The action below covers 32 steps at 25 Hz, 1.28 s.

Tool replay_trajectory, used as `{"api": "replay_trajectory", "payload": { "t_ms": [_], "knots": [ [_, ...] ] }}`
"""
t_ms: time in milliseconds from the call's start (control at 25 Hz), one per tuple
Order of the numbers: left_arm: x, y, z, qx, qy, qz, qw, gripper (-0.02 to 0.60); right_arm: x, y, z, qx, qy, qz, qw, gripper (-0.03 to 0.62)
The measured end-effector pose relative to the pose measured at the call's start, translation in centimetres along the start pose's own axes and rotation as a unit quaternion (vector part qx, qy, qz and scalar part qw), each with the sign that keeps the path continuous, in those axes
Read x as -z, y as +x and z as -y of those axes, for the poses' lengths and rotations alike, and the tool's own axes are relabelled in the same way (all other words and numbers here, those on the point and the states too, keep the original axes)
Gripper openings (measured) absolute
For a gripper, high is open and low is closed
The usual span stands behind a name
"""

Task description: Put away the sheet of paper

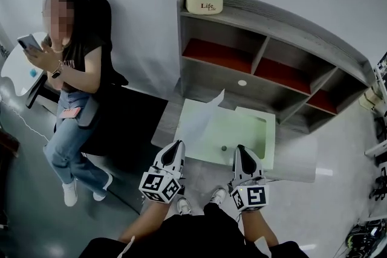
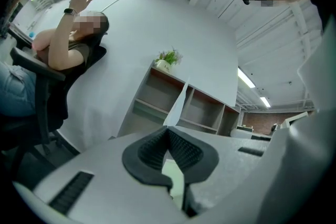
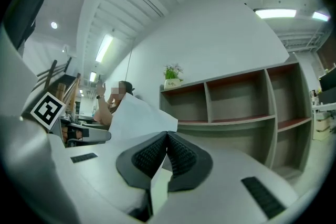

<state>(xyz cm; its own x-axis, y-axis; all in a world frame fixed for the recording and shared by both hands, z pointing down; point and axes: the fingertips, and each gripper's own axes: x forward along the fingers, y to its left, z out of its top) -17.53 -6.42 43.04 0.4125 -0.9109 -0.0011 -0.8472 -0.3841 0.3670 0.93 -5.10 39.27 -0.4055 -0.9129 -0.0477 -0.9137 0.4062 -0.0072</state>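
Note:
The sheet of paper [image 1: 233, 130] is pale, with its left corner curling up, and hangs level between both grippers in front of the shelf. My left gripper [image 1: 175, 145] is shut on its near left edge. My right gripper [image 1: 243, 149] is shut on its near right edge. In the left gripper view the jaws [image 2: 168, 131] press together on the paper [image 2: 177, 107], which rises as a thin edge beyond them. In the right gripper view the gripper [image 3: 167, 136] clamps the sheet [image 3: 137, 115], which fans out to the left.
A grey shelf unit [image 1: 242, 16] with red-floored open compartments stands just beyond the paper, a flower pot [image 1: 204, 2] on its top. A person [image 1: 75, 69] sits at the left on a black chair [image 1: 121, 118], holding a phone. My feet show below the grippers.

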Motion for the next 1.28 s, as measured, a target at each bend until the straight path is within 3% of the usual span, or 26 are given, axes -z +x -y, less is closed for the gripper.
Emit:
{"api": "replay_trajectory", "payload": {
  "t_ms": [240,320,440,760,1080,1280],
  "knots": [
    [2.4,3.7,1.0,-0.011,0.001,-0.038,0.9992,0.006,0.4,0.9,3.3,0.005,-0.047,0.007,0.999,0.017],
    [2.7,5.3,1.2,-0.011,0.001,-0.04,0.9991,0.006,0.6,1.8,4.4,-0.001,-0.038,0.007,0.999,0.017],
    [4.2,6.9,1.7,-0.014,-0.027,-0.05,0.9983,0.006,1.0,2.1,6.6,-0.003,-0.002,0.002,1.0,0.017],
    [6.7,9.5,1.2,-0.043,-0.06,-0.068,0.9949,0.006,-0.9,2.9,10.6,-0.006,-0.049,0.019,0.999,0.017],
    [9.4,10.7,0.5,-0.066,-0.103,-0.098,0.9876,0.006,1.0,3.3,12.7,-0.019,-0.07,0.017,0.997,0.017],
    [10.1,11.6,0.4,-0.056,-0.151,-0.112,0.9806,0.006,2.7,3.7,13.2,-0.024,-0.057,-0.002,0.998,0.017]
  ]
}}
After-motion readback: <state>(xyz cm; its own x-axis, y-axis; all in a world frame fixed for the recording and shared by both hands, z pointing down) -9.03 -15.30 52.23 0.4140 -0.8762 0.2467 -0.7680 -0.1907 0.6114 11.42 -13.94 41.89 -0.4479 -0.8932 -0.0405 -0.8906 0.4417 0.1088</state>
